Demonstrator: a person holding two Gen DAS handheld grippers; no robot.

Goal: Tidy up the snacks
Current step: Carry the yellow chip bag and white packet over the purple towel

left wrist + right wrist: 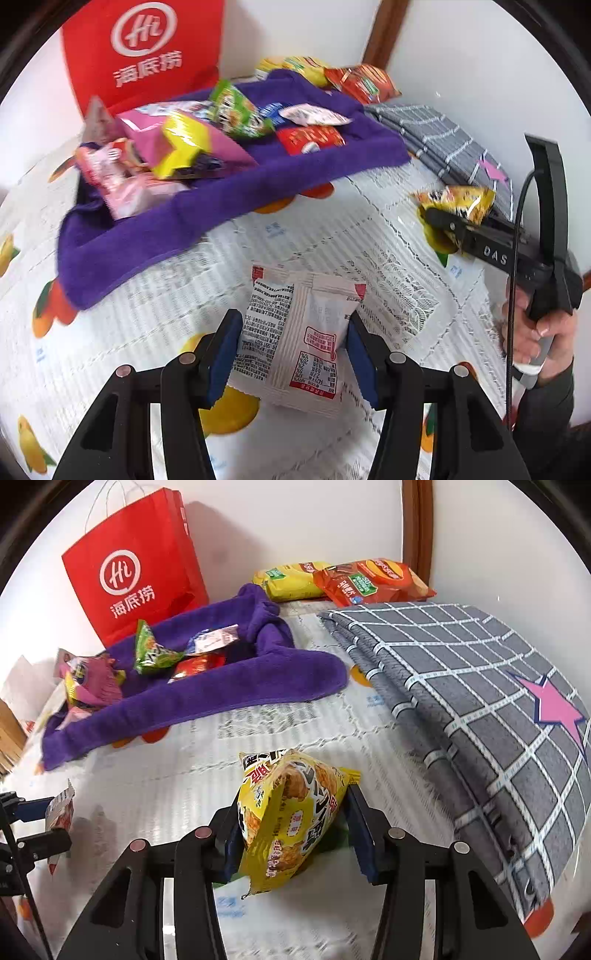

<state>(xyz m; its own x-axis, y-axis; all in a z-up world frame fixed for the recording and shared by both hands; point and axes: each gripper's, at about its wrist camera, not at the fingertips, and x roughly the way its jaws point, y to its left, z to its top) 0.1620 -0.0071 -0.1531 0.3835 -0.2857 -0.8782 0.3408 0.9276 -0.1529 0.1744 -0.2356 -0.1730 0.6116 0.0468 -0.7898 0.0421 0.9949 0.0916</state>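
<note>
Tablecloth below downward-tilted, packet-clamping tongs

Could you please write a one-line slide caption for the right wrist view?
Right gripper clamps a yellow snack packet above the patterned tablecloth, purple towel of snacks behind.

Open tablecloth in front of both grippers, w/ room to pass. Purple towel piled w/ snacks blocks far left, folded grey cloth the right (red bag behind towel, by wall).

Two chip bags (one red bag)
</note>
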